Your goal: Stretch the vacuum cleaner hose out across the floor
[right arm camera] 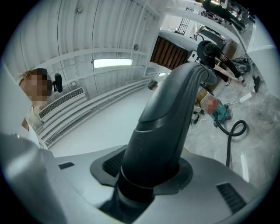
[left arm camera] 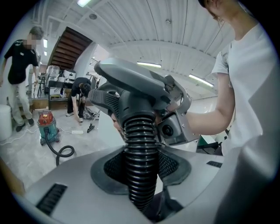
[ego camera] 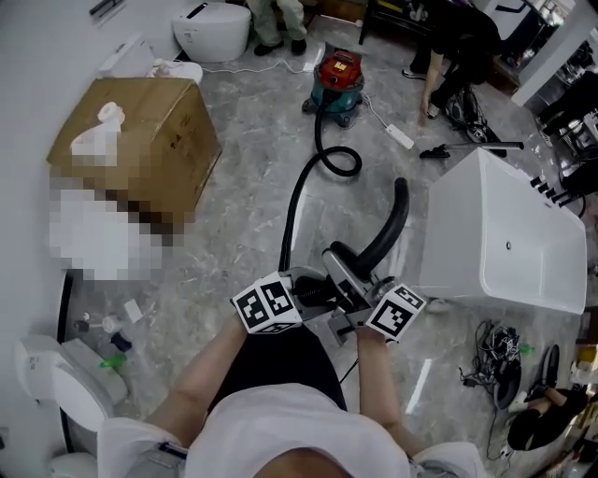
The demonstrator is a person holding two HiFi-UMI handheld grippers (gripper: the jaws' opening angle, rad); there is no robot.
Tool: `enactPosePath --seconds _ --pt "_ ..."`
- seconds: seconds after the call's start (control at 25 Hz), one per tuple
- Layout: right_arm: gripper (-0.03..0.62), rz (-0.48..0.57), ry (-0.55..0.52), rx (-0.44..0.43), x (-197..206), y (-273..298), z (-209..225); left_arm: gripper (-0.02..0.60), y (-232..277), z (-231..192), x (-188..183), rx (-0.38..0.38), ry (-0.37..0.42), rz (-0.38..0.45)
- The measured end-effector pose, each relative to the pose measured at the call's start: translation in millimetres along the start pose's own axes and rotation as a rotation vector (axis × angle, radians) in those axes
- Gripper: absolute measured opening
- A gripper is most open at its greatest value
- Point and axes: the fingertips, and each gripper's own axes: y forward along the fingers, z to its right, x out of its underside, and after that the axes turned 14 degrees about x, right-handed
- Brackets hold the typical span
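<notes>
L gripper clamped on ribbed black hose, just below its end cuff. R gripper clamped on curved black handle tube. Both held near, close tog. in front of person. Hose runs far across floor, w/ one loop, to red vacuum.

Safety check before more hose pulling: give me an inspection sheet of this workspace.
Surface: grey marble floor, glossy.
Job's things: red vacuum cleaner at the far end; black hose runs from it, one loop in it.
Clutter: cardboard box; small bottles by the near toilet.
Grippers: left tongs shut on the ribbed hose; right tongs shut on the curved handle.
Cables: power strip near the vacuum cleaner; cable tangle beside the bathtub.
Surroundings: far toilet; people at the far end.
</notes>
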Motion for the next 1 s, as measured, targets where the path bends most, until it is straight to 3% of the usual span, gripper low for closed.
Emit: enactPosePath --seconds 0.44,1.0 --pt "0.184 -0.023 -0.001 -0.014 64 -21 -41 0.164 -20 59 45 0.002 0.01 0.007" --pt "0.184 0.008 -0.03 -0.002 177 -100 -139 0.164 -48 208 114 0.036 0.063 -0.001"
